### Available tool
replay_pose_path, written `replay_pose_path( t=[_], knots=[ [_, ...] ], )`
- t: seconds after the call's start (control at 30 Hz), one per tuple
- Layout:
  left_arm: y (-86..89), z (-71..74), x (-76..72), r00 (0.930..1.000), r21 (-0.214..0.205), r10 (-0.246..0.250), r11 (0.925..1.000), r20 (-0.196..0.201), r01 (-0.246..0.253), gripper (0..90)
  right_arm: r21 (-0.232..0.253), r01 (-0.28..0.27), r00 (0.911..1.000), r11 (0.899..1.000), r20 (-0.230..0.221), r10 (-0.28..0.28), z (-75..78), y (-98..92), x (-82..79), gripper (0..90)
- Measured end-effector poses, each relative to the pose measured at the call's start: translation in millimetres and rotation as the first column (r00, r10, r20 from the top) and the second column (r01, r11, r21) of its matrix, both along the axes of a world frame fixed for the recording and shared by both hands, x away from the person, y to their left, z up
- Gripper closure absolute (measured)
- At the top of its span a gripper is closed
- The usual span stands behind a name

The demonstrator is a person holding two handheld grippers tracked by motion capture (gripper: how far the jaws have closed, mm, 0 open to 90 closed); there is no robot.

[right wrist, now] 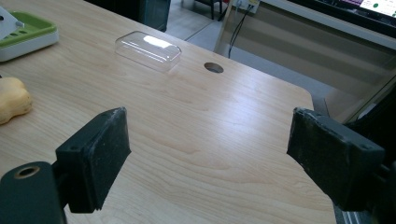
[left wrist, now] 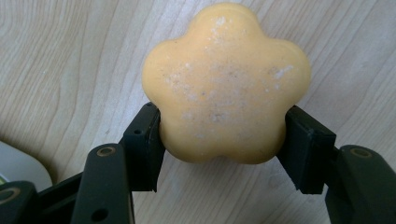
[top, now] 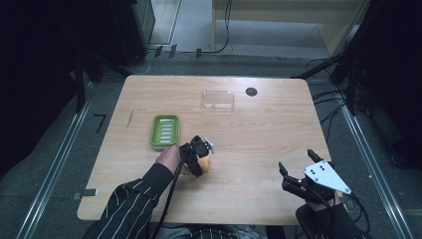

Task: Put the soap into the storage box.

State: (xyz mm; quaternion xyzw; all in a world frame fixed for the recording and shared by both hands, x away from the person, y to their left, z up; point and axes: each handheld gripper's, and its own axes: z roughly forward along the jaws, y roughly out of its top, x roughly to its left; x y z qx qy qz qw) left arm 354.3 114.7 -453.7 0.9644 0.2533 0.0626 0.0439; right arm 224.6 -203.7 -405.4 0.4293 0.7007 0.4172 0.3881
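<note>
Your big wooden table (top: pixel 259 149) holds a green soap dish (top: pixel 164 130) near the left and its clear lid (top: pixel 218 99) far back. Your right gripper (top: pixel 297 169) waits at the near right with its jaws wide apart and nothing in them. Your left gripper (left wrist: pixel 224 154) squeezes the little yellow flower soap (left wrist: pixel 226 84) from both sides, just right of the dish, likely so you can lift it in.

No text, label, brand, number or sign can be read on anything in these views.
</note>
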Motion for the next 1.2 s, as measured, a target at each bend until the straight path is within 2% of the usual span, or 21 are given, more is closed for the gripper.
replay_pose_path(
  t=[0.2, 0.27, 0.37, 0.4, 0.9, 0.97, 1.2],
  knots=[
    [-3.3, 2.6, -3.0, 0.9998, -0.012, -0.016, 0.9998, 0.015, 0.017, 39.7, 0.002, 0.003, 1.0, 1.0, -0.001, -0.003, -0.2, -0.3, 0.1, 13.3],
    [-3.0, 3.6, -3.4, 0.9998, -0.001, -0.018, 0.9998, 0.009, 0.018, 39.7, 0.001, 0.003, 1.0, 1.0, 0.001, -0.003, -0.1, -0.5, 0.1, 13.4],
    [0.3, 5.6, -3.5, 0.9998, -0.002, -0.016, 0.9999, 0.012, 0.016, 39.7, 0.001, 0.003, 1.0, 1.0, 0.002, -0.003, 0.1, -0.6, -0.2, 13.3],
    [1.7, 6.3, -4.1, 0.9998, -0.015, -0.004, 0.9999, 0.019, 0.004, 39.7, 0.001, 0.003, 1.0, 1.0, 0.001, -0.003, 0.0, -0.6, -0.1, 13.3],
    [24.0, 15.3, -11.1, 0.9996, -0.018, 0.027, 0.9995, 0.011, -0.026, 39.7, 0.003, 0.002, 1.0, 1.0, -0.002, -0.002, 0.0, 0.2, 0.3, 13.3],
    [26.1, 16.3, -11.6, 0.9997, -0.008, 0.025, 0.9997, 0.007, -0.025, 39.7, 0.005, 0.002, 1.0, 1.0, -0.002, -0.002, 0.1, 0.3, 0.3, 13.4],
    [32.5, 19.2, -15.2, 0.9994, -0.019, 0.033, 0.9993, 0.007, -0.033, 39.7, 0.003, 0.001, 1.0, 1.0, 0.001, -0.001, 0.0, 0.5, 1.1, 13.3]
  ],
)
